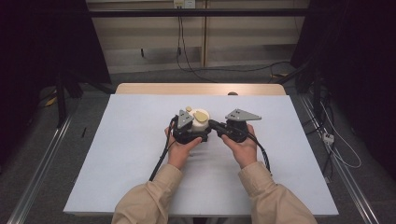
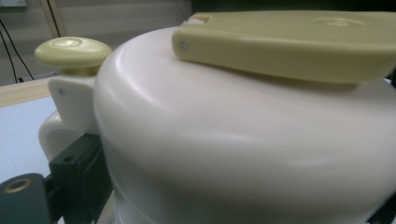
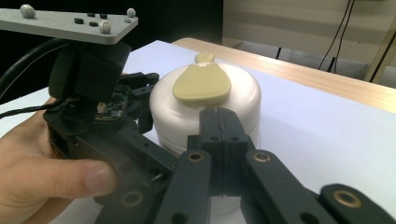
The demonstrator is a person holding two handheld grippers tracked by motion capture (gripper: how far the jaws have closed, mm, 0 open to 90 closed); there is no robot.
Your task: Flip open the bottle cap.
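Cream-white container (image 3: 205, 109) is clamped in my left gripper (image 1: 188, 132), its beige lid (image 3: 201, 85) not yet lifted, while my right gripper (image 3: 224, 128), jaws pressed together, noses up to it.

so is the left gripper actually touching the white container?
Touching. In the left gripper view, the left gripper's black jaw lies flush against the white container's side wall, no gap visible. The right gripper view shows the same gripper clasped around it.

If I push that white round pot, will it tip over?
Probably not: the white pot looks squat, wide and flat-bottomed, so it would likely slide. Its glossy sides may be slippery. The left gripper seems to be steadying it.
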